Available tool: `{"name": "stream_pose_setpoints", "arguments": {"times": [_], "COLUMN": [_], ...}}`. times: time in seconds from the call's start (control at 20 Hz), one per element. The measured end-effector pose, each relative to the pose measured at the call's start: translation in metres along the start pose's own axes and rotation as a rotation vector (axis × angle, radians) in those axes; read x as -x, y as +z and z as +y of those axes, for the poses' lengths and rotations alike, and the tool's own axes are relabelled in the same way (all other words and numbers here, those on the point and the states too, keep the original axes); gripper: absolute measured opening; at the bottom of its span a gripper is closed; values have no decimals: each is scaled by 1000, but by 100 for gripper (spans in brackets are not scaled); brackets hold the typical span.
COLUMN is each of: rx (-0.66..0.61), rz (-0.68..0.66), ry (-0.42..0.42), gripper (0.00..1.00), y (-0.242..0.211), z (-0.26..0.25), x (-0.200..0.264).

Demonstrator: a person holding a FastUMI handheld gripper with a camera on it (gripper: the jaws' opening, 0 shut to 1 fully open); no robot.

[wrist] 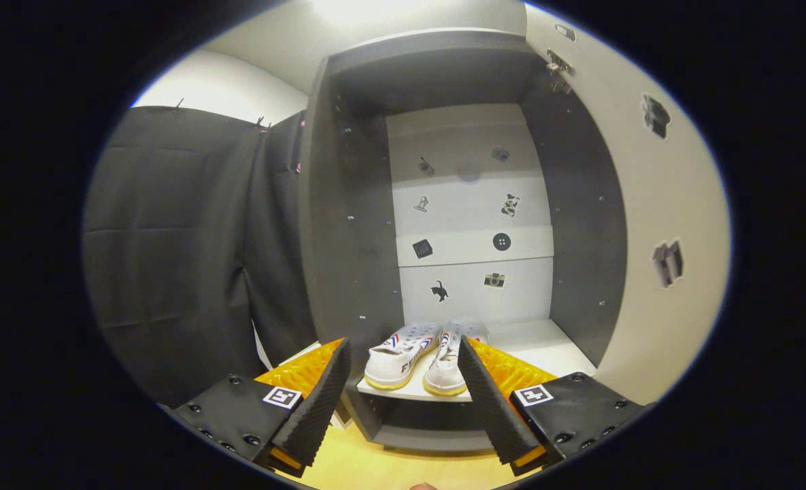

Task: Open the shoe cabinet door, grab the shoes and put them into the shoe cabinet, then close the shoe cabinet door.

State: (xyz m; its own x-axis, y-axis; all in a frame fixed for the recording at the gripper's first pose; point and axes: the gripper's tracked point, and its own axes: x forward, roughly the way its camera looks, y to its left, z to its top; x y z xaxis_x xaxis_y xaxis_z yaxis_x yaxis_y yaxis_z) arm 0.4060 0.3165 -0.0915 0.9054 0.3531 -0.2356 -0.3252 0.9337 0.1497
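White shoes sit side by side on the dark shoe cabinet's shelf, door open.

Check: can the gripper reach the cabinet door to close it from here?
Probably yes. The gripper is open and holds nothing; the shoes sit on the shelf beyond its fingers. The door stands swung open beside the cabinet, with nothing in front of it.

white shoes, dark grey cabinet

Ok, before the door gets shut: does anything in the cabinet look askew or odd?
Nothing stands out. The white sneakers sit side by side, upright, on the bottom shelf of the shoe cabinet; its door is open. The gripper is open, holding nothing.
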Motion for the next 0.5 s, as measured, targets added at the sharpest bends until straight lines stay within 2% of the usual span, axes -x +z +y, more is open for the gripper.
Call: {"name": "stream_pose_setpoints", "arguments": {"times": [0.25,0.5], "rx": [42,7], "rz": [-37,-65], "ry": [7,33], "gripper": [98,98], "y": [15,30], "z": [5,6], "x": [74,152]}}
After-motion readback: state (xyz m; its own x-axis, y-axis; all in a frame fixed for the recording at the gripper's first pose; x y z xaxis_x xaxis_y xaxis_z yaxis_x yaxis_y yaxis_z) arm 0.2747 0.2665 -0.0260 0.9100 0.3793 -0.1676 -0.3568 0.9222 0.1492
